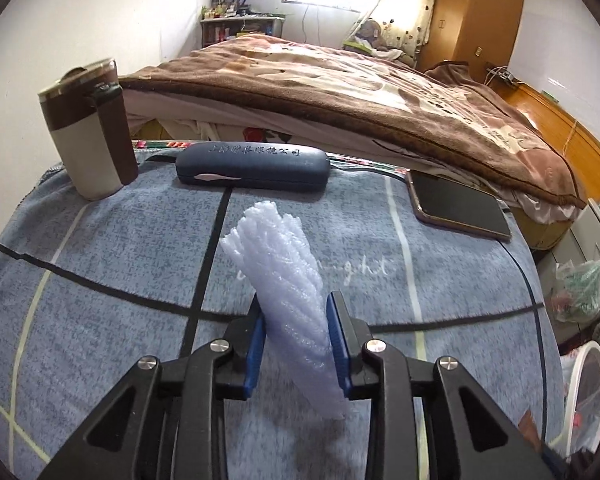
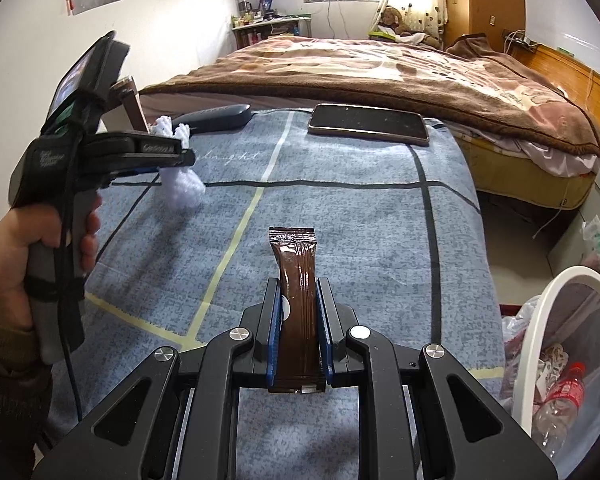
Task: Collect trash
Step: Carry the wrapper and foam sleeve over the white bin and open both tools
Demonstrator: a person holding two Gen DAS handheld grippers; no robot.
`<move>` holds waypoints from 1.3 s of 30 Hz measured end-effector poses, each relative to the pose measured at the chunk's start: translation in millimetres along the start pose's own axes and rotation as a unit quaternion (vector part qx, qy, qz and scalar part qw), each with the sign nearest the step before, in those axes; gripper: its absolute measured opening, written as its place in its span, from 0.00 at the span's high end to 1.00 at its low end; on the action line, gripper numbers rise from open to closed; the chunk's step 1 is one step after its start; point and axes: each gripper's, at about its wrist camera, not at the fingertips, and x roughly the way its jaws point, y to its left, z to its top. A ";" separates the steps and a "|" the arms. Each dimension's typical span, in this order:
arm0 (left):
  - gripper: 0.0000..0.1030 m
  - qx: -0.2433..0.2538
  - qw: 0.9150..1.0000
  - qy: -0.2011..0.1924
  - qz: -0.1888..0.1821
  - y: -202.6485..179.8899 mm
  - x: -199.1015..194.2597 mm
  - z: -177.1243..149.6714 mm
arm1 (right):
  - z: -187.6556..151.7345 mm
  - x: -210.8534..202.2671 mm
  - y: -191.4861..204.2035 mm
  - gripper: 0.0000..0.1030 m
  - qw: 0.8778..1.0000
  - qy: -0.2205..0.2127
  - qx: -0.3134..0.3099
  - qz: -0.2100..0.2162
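Observation:
A white foam net sleeve (image 1: 284, 280) stands up between the blue pads of my left gripper (image 1: 296, 312), which is shut on it just above the blue checked cloth (image 1: 100, 248). From the right wrist view the same foam net sleeve (image 2: 182, 186) hangs from the left gripper (image 2: 172, 152), held by a hand at the left. My right gripper (image 2: 298, 292) is shut on a brown snack wrapper (image 2: 296, 272) that sticks up and forward out of its pads. A white-rimmed trash bin (image 2: 540, 344) holding a plastic bottle and wrappers stands at the lower right.
On the cloth lie a dark blue glasses case (image 1: 252, 170), a smartphone (image 1: 456, 204) and a brown-and-cream travel mug (image 1: 90, 128). Behind them is a bed with a brown blanket (image 1: 340, 80). A plastic bag (image 1: 580, 288) sits on the floor at the right.

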 end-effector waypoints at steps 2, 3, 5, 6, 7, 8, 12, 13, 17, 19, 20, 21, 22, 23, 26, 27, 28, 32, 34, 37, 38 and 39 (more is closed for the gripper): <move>0.70 0.001 1.000 -0.002 -0.007 -0.1 -8.1 -2.9 | -0.1 -3.0 -1.1 0.82 1.000 -0.005 0.004 0.000; 0.70 0.003 1.000 -0.003 -0.006 -1.1 -11.6 -4.4 | 0.1 -4.7 -1.7 0.82 1.000 -0.006 0.006 0.001; 0.70 0.011 1.000 -0.007 -0.010 -3.1 -18.7 -8.2 | 0.0 -10.3 -3.2 0.82 1.000 -0.014 0.010 -0.001; 0.70 0.013 1.000 -0.008 -0.012 -4.5 -21.9 -10.6 | 0.0 -12.3 -3.7 0.82 1.000 -0.016 0.011 -0.002; 0.70 0.015 1.000 -0.007 -0.018 -5.3 -25.2 -12.6 | -0.3 -14.5 -4.7 0.82 1.000 -0.018 0.011 -0.001; 0.70 0.018 1.000 -0.008 -0.023 -6.5 -29.5 -15.4 | -0.2 -16.8 -5.5 0.82 1.000 -0.020 0.013 0.000; 0.70 0.036 0.999 -0.012 -0.030 -13.2 -46.6 -26.9 | -1.3 -26.1 -9.2 0.82 0.999 -0.031 0.021 0.000; 0.70 0.042 0.998 -0.014 -0.032 -16.1 -51.0 -29.8 | -2.0 -28.8 -10.0 0.82 0.999 -0.033 0.023 0.000; 0.70 0.061 0.997 -0.026 -0.038 -25.3 -68.4 -39.4 | -4.2 -40.0 -15.2 0.82 0.999 -0.044 0.030 -0.004; 0.70 0.067 0.996 -0.027 -0.044 -29.7 -75.8 -43.8 | -5.7 -44.6 -17.2 0.82 0.998 -0.048 0.033 -0.005; 0.70 0.069 0.996 -0.028 -0.047 -30.9 -78.0 -44.8 | -6.7 -47.2 -18.3 0.82 0.998 -0.050 0.034 -0.006; 0.70 0.071 0.996 -0.030 -0.047 -33.1 -81.6 -46.8 | -7.5 -50.1 -19.6 0.82 0.998 -0.053 0.036 -0.007; 0.70 0.075 0.996 -0.032 -0.046 -35.2 -85.3 -49.0 | -8.5 -53.2 -20.8 0.82 0.998 -0.055 0.037 -0.007; 0.70 0.078 0.995 -0.034 -0.047 -37.7 -88.5 -51.1 | -9.0 -55.2 -21.5 0.82 0.998 -0.057 0.038 -0.008; 0.70 0.082 0.994 -0.034 -0.060 -45.4 -96.5 -56.2 | -11.7 -62.2 -25.7 0.82 0.997 -0.063 0.043 -0.011; 0.70 0.086 0.994 -0.037 -0.058 -47.6 -98.9 -58.1 | -12.6 -64.2 -26.9 0.82 0.997 -0.064 0.044 -0.012; 0.70 0.091 0.993 -0.040 -0.057 -51.4 -102.4 -59.9 | -13.6 -66.4 -28.8 0.82 0.997 -0.066 0.045 -0.015; 0.70 0.103 0.991 -0.050 -0.071 -66.2 -113.4 -67.3 | -18.7 -75.5 -38.1 0.82 0.996 -0.073 0.053 -0.023; 0.70 0.107 0.990 -0.053 -0.080 -74.0 -118.6 -70.9 | -21.1 -79.2 -42.2 0.82 0.995 -0.075 0.057 -0.027; 0.70 0.111 0.988 -0.051 -0.098 -86.8 -122.1 -75.5 | -24.4 -83.9 -50.3 0.82 0.994 -0.079 0.063 -0.036; 0.70 0.115 0.987 -0.051 -0.101 -91.1 -122.8 -77.2 | -25.7 -86.3 -53.8 0.82 0.994 -0.081 0.066 -0.039; 0.70 0.119 0.986 -0.050 -0.106 -96.3 -123.2 -79.0 | -26.9 -88.4 -56.5 0.82 0.993 -0.082 0.069 -0.042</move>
